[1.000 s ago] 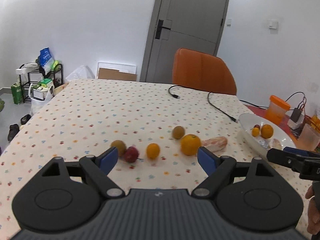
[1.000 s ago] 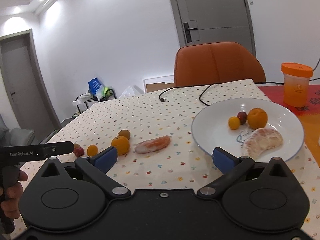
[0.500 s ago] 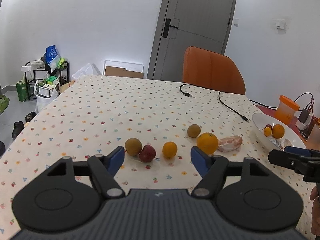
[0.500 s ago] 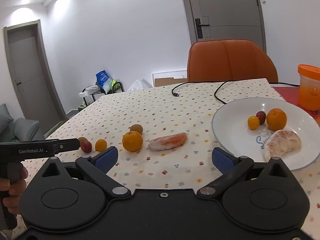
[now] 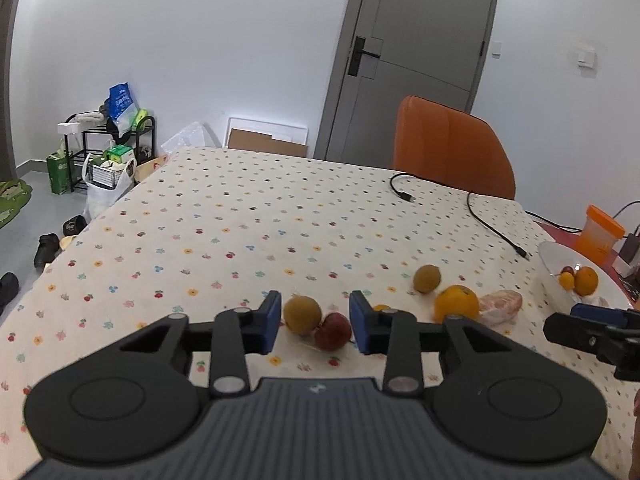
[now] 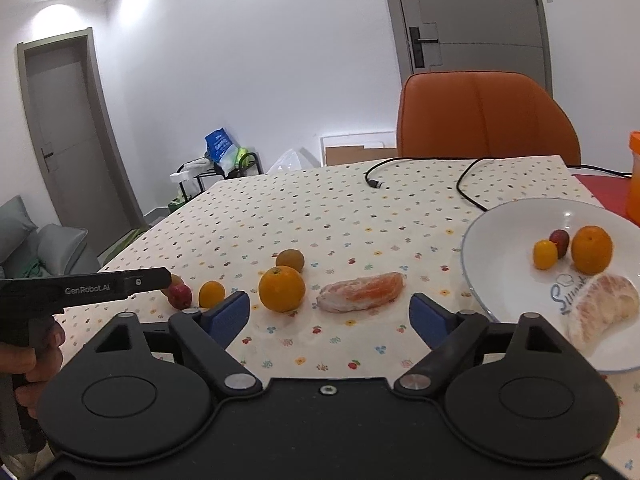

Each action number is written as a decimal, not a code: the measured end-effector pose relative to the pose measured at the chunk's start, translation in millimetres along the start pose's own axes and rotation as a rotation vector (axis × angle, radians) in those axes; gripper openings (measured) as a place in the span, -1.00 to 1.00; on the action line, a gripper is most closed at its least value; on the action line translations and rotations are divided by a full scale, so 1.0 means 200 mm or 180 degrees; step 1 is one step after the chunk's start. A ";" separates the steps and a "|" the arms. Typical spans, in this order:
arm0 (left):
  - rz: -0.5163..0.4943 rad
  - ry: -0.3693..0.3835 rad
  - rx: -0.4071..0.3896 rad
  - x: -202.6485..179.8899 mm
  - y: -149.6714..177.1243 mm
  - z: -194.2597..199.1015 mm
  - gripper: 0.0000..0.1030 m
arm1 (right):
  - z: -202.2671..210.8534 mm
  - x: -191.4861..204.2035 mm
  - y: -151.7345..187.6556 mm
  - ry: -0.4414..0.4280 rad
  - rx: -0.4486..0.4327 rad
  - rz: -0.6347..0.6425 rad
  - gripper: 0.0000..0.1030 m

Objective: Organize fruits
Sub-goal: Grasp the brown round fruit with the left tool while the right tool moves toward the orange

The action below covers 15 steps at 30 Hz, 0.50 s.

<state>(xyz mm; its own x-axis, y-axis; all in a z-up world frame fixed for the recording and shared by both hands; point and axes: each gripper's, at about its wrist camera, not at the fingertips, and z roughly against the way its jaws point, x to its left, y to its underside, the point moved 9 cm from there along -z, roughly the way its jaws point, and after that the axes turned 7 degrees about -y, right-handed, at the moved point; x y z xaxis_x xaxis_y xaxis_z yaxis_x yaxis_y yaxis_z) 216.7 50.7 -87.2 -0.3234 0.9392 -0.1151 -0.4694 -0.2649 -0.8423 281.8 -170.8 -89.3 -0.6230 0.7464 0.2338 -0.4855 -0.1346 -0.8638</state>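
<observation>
My left gripper (image 5: 314,328) is open, its blue pads on either side of a brown kiwi (image 5: 302,315) and a red plum (image 5: 333,331) on the tablecloth. A small orange (image 5: 381,308) is partly hidden behind the right pad. Further right lie another kiwi (image 5: 427,278), a large orange (image 5: 457,304) and a peeled pomelo segment (image 5: 500,306). My right gripper (image 6: 330,318) is open and empty, just short of the large orange (image 6: 282,288) and the pomelo segment (image 6: 362,292). The white plate (image 6: 504,216) holds an orange, a small orange, a plum and a pomelo piece.
A black cable (image 5: 492,226) lies across the far right of the table. An orange chair (image 5: 452,152) stands behind it. An orange-lidded cup (image 5: 602,234) stands beyond the plate. The table's left edge drops to a floor with shoes and a rack.
My left gripper has moved forward and left, and its pads have narrowed around the kiwi and plum. My right gripper has moved forward and left towards the large orange and pomelo segment.
</observation>
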 end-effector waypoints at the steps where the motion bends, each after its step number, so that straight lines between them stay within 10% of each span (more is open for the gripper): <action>1: 0.0001 -0.0019 -0.0001 0.01 0.00 -0.01 -0.33 | -0.01 0.00 0.00 -0.0008 0.0006 0.0004 0.65; 15: 0.0026 -0.0110 0.0124 0.03 0.01 -0.12 -0.38 | -0.15 0.07 -0.06 -0.0176 0.0096 0.0097 0.57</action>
<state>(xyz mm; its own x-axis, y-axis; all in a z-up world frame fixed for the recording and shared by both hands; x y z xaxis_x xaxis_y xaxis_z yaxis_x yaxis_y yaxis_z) 233.8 60.9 -102.2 -0.3553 0.9290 -0.1031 -0.4981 -0.2815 -0.8201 297.1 -138.1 -89.6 -0.6702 0.7048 0.2327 -0.4837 -0.1769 -0.8572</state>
